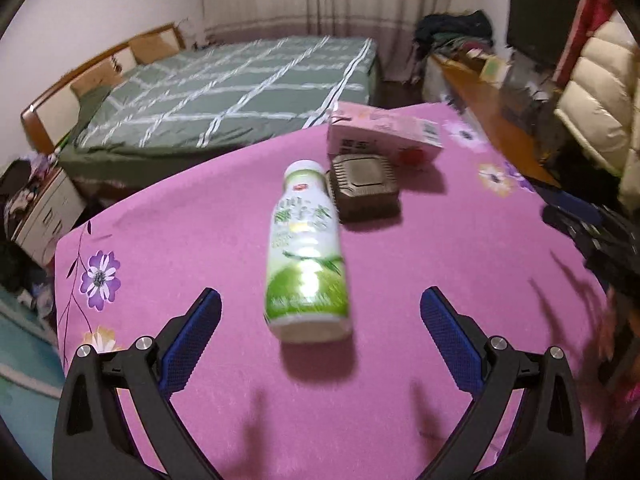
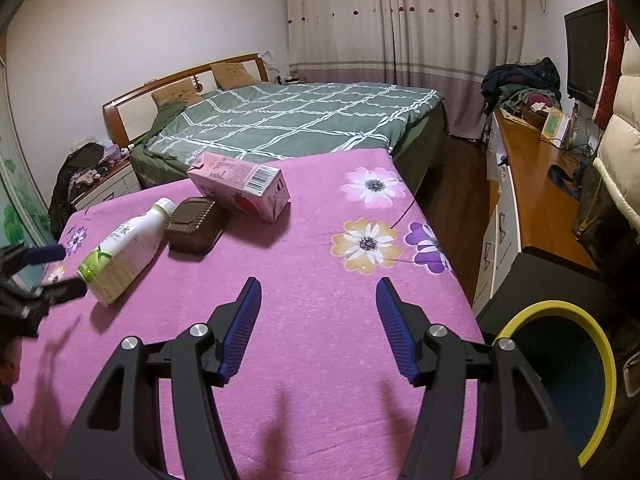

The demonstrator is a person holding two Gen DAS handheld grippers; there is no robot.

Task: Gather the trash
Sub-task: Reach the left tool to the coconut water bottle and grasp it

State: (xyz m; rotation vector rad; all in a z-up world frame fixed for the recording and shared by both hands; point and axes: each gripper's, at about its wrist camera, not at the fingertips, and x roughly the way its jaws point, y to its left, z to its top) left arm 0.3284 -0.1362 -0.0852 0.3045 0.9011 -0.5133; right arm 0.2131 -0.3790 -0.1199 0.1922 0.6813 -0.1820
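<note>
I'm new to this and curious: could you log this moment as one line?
left claw: open, at bottle | right claw: open, empty | carton, tray: on table | bin: right of table

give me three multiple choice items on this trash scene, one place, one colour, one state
1. Where is the brown tray?
A. between bottle and carton
B. in the bin
C. on the bed

2. What colour is the bin rim?
A. red
B. yellow
C. white

3. How is the bottle?
A. upright
B. gripped
C. lying on its side

Answers:
1 A, it sits between the bottle and the pink carton.
2 B, the rim beside the table is yellow.
3 C, it lies on the cloth, ahead of the left gripper, whose jaws are open and clear of it.
</note>
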